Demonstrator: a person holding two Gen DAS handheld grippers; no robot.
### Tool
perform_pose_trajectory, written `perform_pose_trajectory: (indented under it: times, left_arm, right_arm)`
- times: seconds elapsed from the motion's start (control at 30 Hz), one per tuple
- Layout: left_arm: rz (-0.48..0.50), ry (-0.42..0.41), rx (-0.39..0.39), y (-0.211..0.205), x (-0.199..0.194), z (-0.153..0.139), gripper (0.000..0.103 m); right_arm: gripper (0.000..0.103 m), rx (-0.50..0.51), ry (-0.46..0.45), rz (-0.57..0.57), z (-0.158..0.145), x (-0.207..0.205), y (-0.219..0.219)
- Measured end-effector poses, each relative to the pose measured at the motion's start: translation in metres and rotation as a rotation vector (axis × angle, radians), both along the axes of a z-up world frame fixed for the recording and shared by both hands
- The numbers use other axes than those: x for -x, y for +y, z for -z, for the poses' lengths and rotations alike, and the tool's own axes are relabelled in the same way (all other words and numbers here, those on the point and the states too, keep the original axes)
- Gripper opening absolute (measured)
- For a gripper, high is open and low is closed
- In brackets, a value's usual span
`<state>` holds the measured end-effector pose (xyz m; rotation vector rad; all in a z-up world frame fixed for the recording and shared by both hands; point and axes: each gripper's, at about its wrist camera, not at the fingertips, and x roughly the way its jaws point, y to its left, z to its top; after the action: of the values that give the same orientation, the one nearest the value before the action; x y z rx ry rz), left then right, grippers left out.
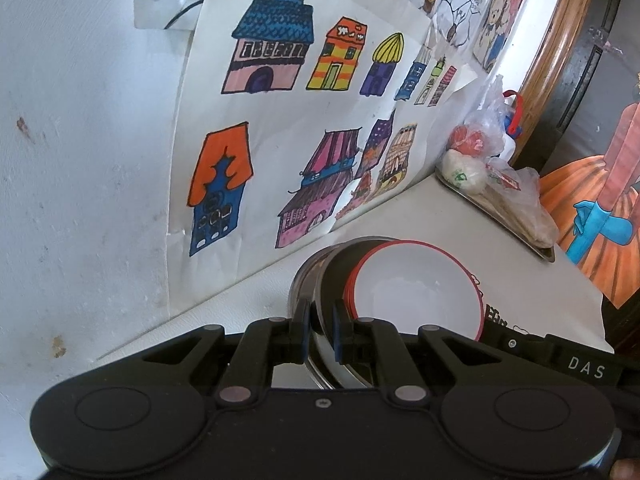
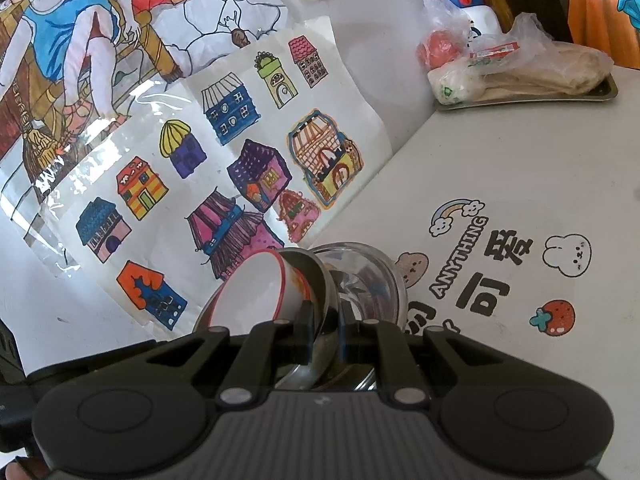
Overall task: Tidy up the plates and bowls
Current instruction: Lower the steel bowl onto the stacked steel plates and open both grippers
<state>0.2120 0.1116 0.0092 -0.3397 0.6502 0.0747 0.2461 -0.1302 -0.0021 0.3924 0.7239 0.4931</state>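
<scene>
Bowls sit nested together on the white table (image 2: 520, 152), close to the edge that runs along the wall: a steel bowl (image 1: 304, 280) on the outside and, inside it, a white bowl with a red rim (image 1: 416, 280). In the left wrist view the left gripper (image 1: 320, 328) has its two blue-padded fingers (image 1: 338, 332) drawn close, pinching the steel bowl's rim between them. Behind it on the wall hangs a sheet of coloured house drawings (image 1: 296, 120) (a blue-roofed house is the largest of them). Further right, at the far corner of the table, a metal tray (image 1: 540, 246) carries plastic bags of food (image 1: 480, 148). In the right wrist view the same stack appears tilted, the white bowl (image 2: 256, 288) leaning toward the wall inside the steel one (image 2: 316, 276), with a clear glass bowl (image 2: 368, 280) just beside them on the right. The right gripper (image 2: 324, 332) is likewise pressed together on the steel rim. To its right the tabletop bears printed cartoon stickers, among them a strawberry (image 2: 558, 316).
</scene>
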Motion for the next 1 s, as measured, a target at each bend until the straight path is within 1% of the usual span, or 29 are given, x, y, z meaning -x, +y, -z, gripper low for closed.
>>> perform_pose_trajectory:
  times: [0.83, 1.0]
  left_arm:
    - [0.022, 0.017, -0.027, -0.007, -0.010, 0.003, 0.012]
    - [0.023, 0.011, -0.045, -0.010, -0.010, 0.004, 0.012]
  right_arm:
    - [0.013, -0.006, 0.016, 0.025, 0.006, -0.009, -0.001]
    - [0.013, -0.002, 0.015, 0.025, 0.005, -0.009, 0.001]
